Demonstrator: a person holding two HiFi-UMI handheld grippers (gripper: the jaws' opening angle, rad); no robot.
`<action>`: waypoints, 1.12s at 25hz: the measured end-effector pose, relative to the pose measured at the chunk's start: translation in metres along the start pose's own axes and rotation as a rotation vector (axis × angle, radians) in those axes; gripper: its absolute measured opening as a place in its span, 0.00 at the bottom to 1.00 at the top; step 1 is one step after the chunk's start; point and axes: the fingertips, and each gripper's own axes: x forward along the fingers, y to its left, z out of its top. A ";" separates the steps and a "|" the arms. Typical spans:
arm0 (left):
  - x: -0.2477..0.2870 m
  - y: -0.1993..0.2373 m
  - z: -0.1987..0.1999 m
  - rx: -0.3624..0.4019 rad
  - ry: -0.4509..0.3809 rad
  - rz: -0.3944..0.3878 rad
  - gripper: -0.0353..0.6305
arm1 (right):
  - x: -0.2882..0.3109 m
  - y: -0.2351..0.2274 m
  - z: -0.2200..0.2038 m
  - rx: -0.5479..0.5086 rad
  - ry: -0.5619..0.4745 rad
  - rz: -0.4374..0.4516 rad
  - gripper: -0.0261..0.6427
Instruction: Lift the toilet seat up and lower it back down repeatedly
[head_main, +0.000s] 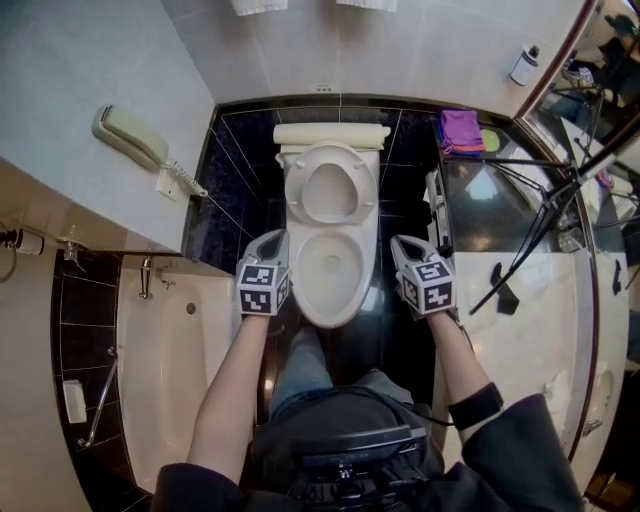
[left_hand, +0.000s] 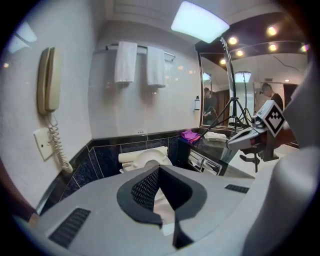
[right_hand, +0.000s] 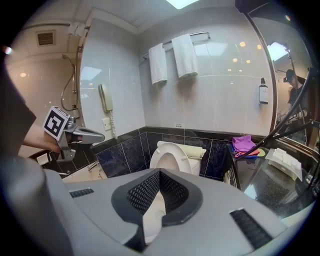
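The white toilet seat (head_main: 296, 192) stands raised, leaning back toward the tank, and the bowl's rim (head_main: 303, 285) is bare below it. My left gripper (head_main: 273, 238) hangs in the air beside the bowl's left side, shut with nothing in it. My right gripper (head_main: 405, 243) is level with it on the bowl's right side, also shut and empty. Neither touches the toilet. In the left gripper view the shut jaws (left_hand: 159, 169) point toward the raised seat (left_hand: 148, 158). The right gripper view shows the same over its own jaws (right_hand: 160, 171), with the seat (right_hand: 172, 146) upright beyond.
A bathtub (head_main: 170, 360) lies to the left, with a wall phone (head_main: 135, 138) above it. On the right is a dark counter (head_main: 500, 200) with a purple cloth (head_main: 460, 128) and a tripod (head_main: 540, 235). A rolled towel (head_main: 330, 133) rests on the tank.
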 end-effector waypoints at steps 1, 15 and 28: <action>-0.011 -0.001 0.003 -0.018 -0.012 0.001 0.05 | -0.006 0.000 0.001 -0.003 -0.004 -0.003 0.06; -0.109 -0.031 -0.004 -0.063 -0.082 0.025 0.05 | -0.093 0.017 -0.020 0.012 -0.037 -0.038 0.06; -0.128 -0.050 -0.028 -0.064 -0.075 0.012 0.05 | -0.111 0.024 -0.062 0.058 -0.004 -0.048 0.06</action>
